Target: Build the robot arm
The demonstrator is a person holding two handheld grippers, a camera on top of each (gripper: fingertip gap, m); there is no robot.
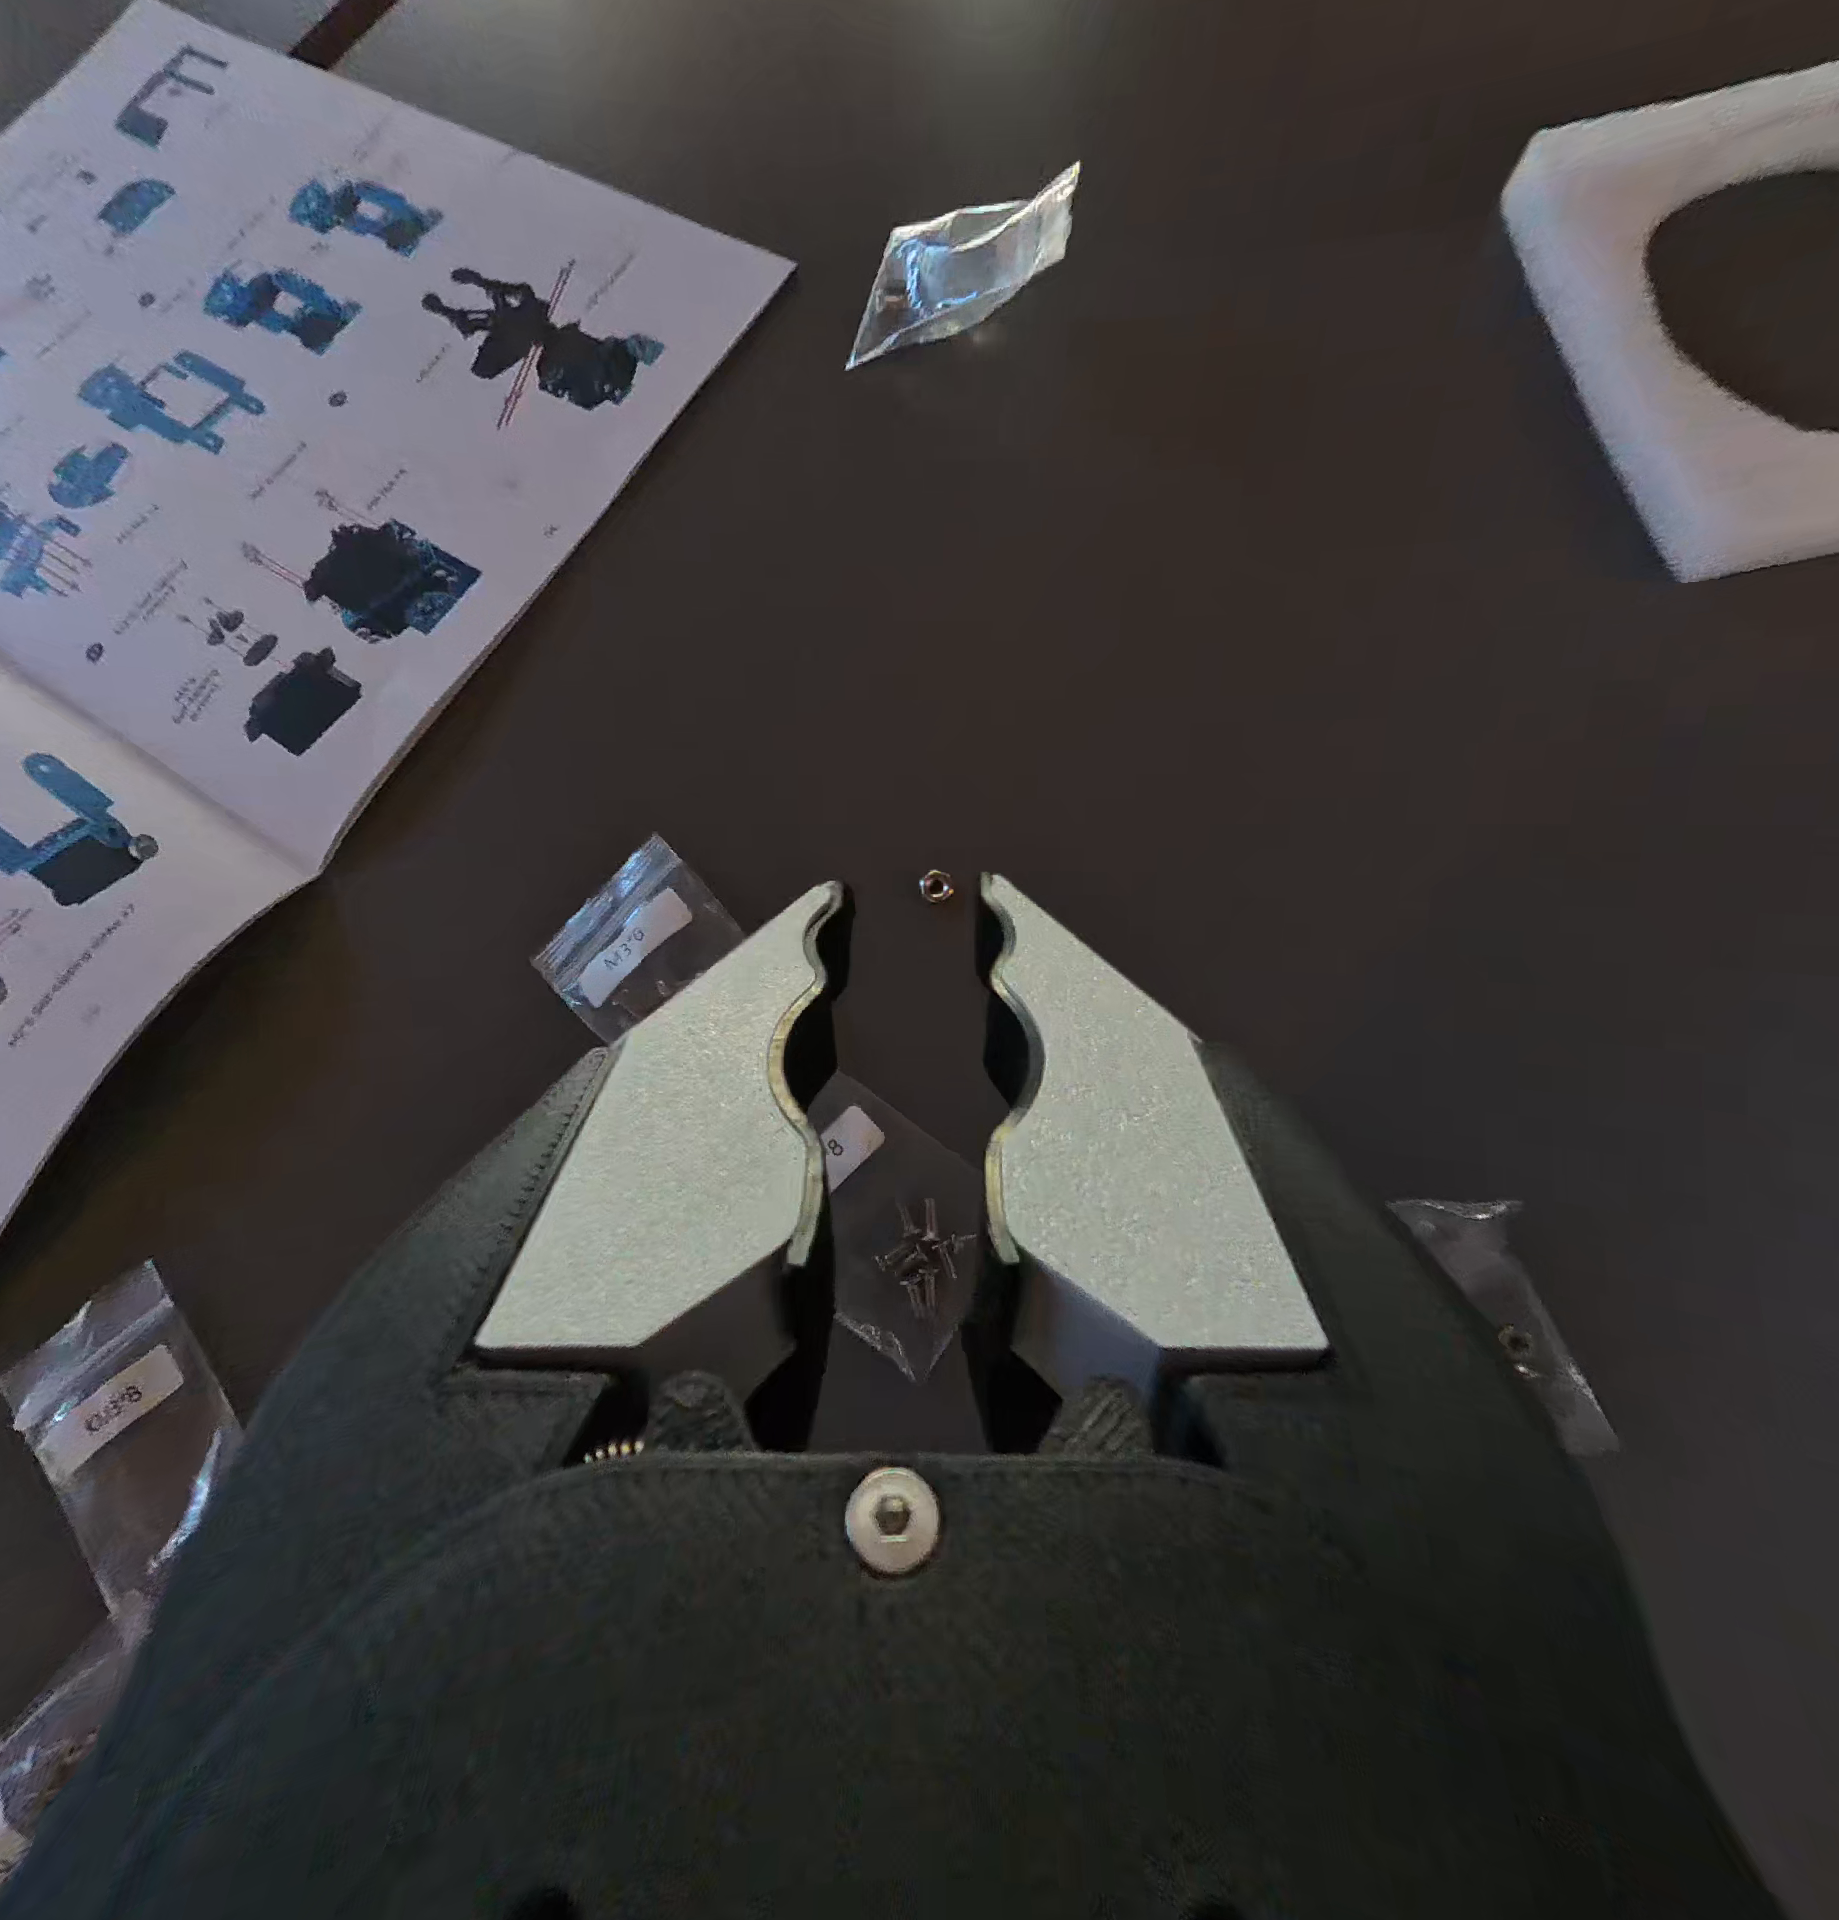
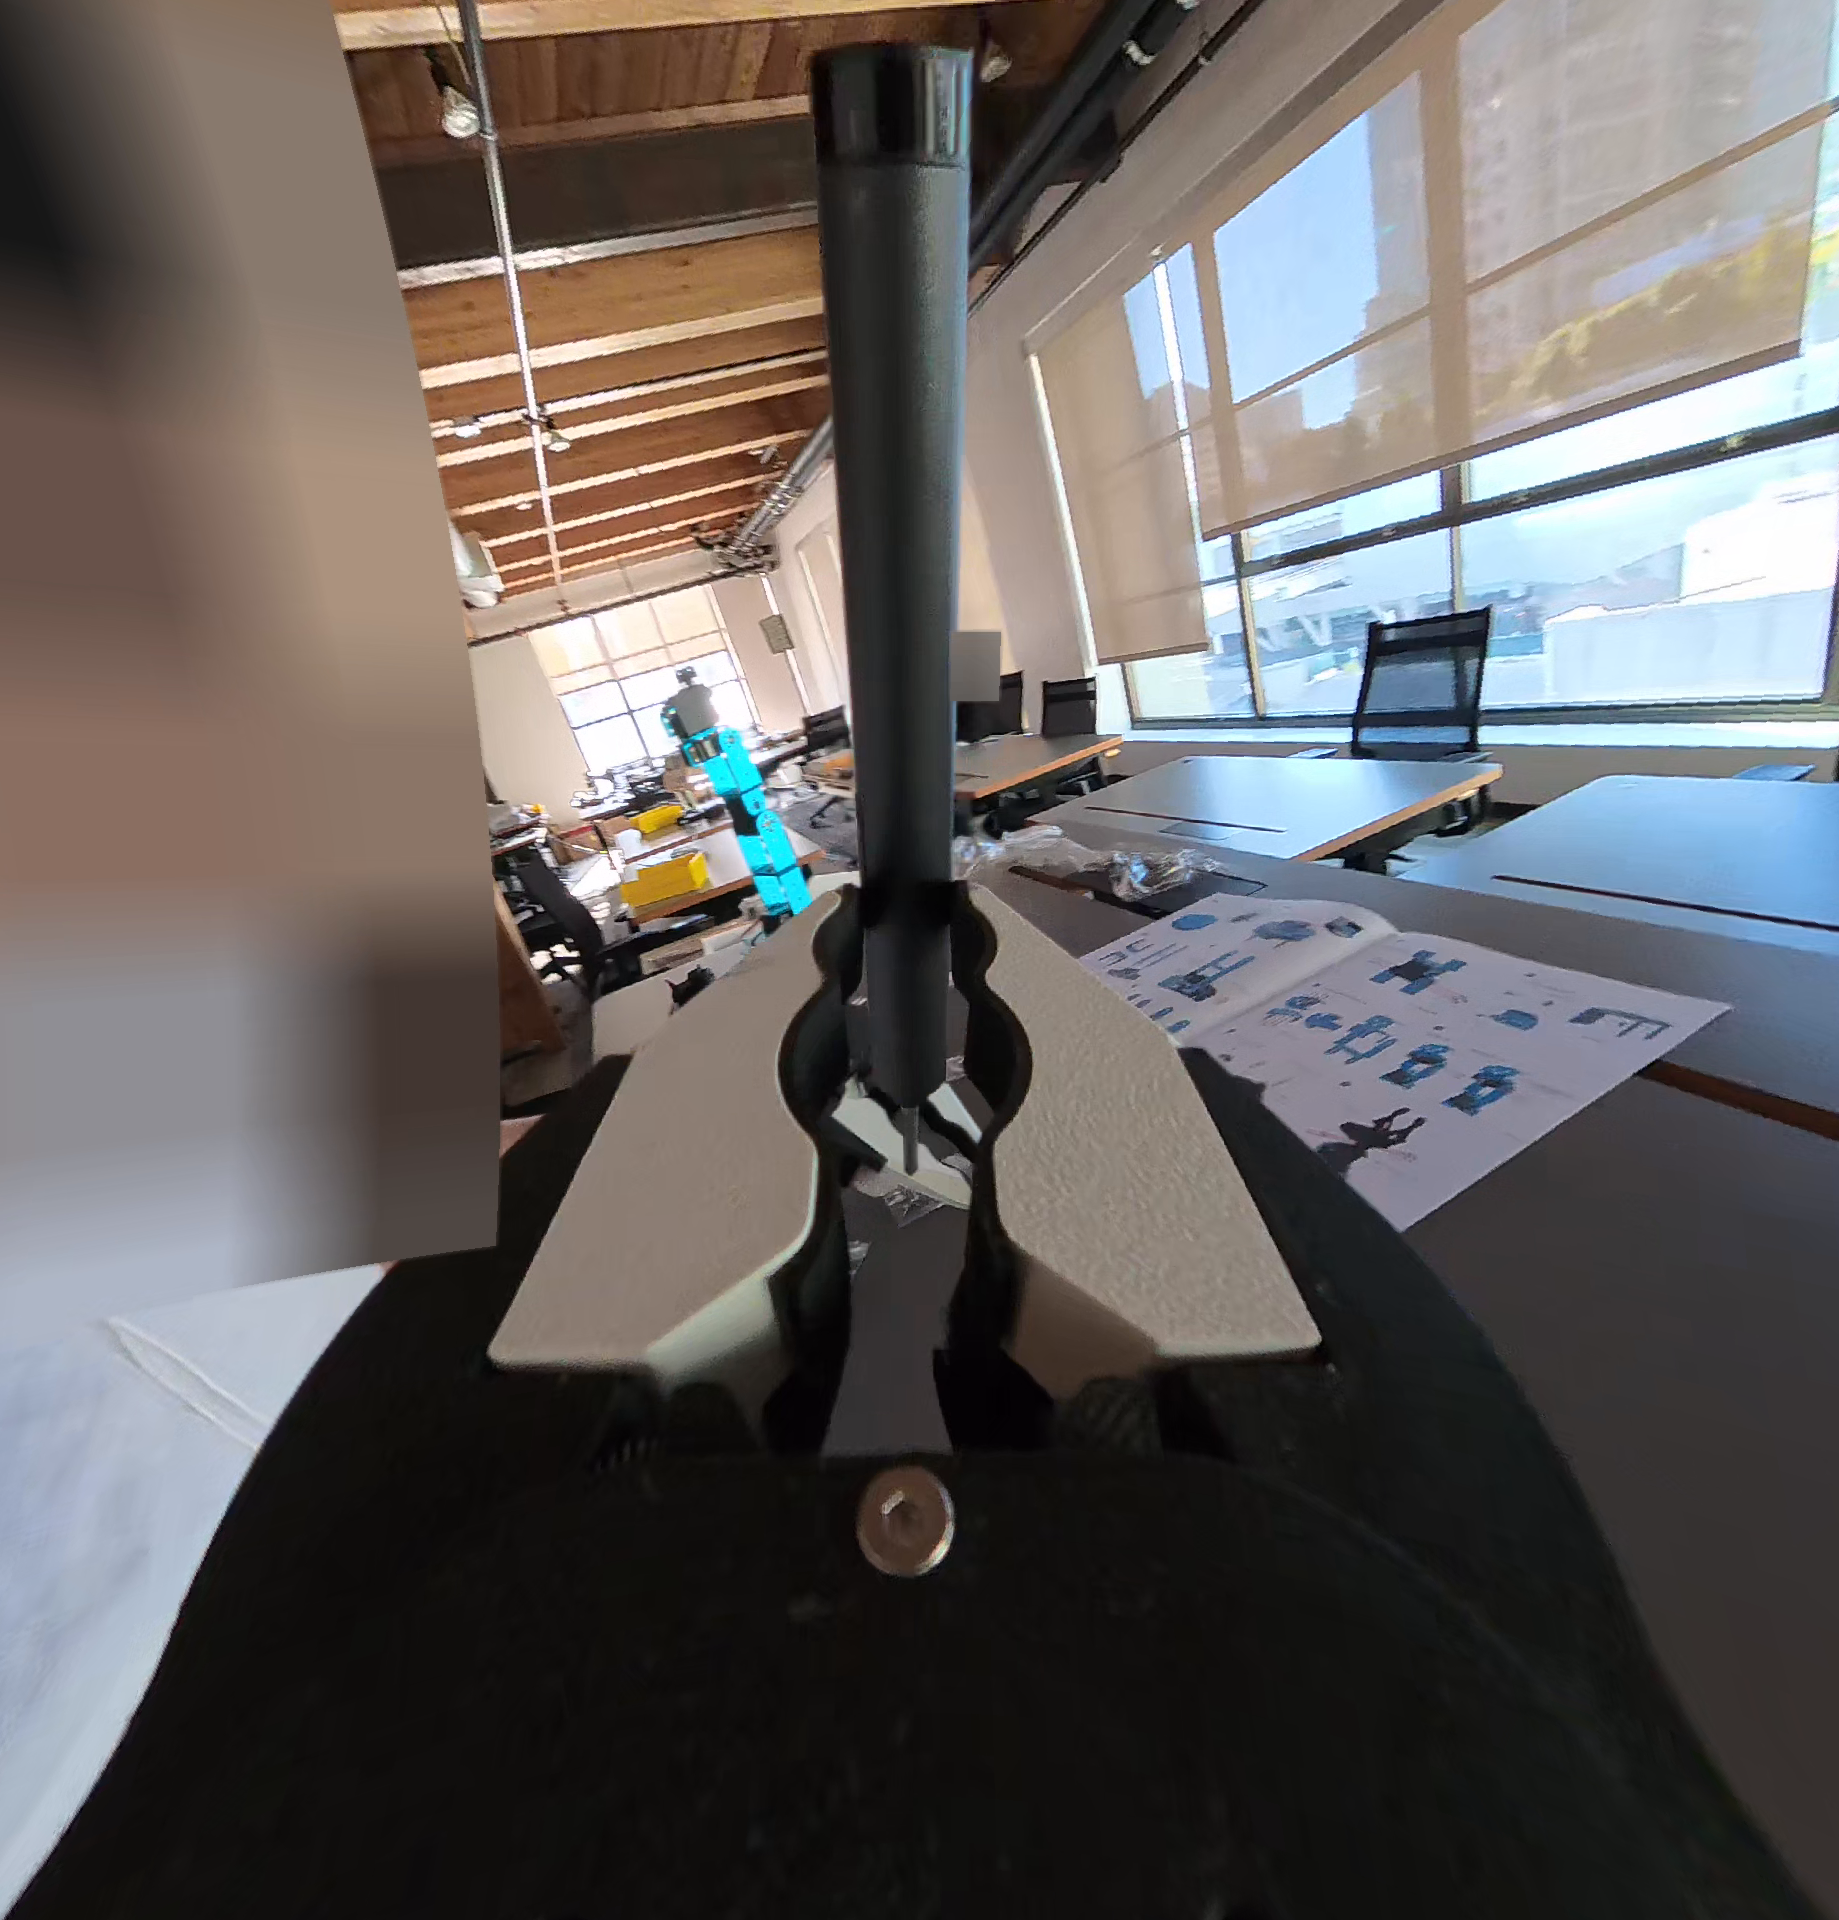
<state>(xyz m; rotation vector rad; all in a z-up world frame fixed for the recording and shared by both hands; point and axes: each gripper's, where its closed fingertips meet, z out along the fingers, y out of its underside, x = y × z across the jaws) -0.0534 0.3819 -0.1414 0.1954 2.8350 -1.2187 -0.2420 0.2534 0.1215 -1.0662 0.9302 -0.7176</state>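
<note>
My left gripper [image 1: 913,894] is open and empty, low over a dark table [image 1: 1258,727]. A small metal hex nut [image 1: 937,886] lies on the table right between its fingertips. A clear bag of small dark screws [image 1: 910,1257] lies under the gap between the fingers. My right gripper [image 2: 904,904] is shut on a dark grey screwdriver [image 2: 894,468]. The handle stands upright above the fingers and its thin bit [image 2: 913,1138] points down between them.
An open instruction booklet [image 1: 271,468] lies at the left, and also shows in the right wrist view [image 2: 1414,1029]. An empty clear bag [image 1: 962,265], a white foam block [image 1: 1673,343] with a cut-out, and labelled clear bags [image 1: 634,951] [image 1: 115,1423] lie around. A blue robot arm [image 2: 754,821] stands beyond. One gripper's finger ends stand about 35 cm off the other's.
</note>
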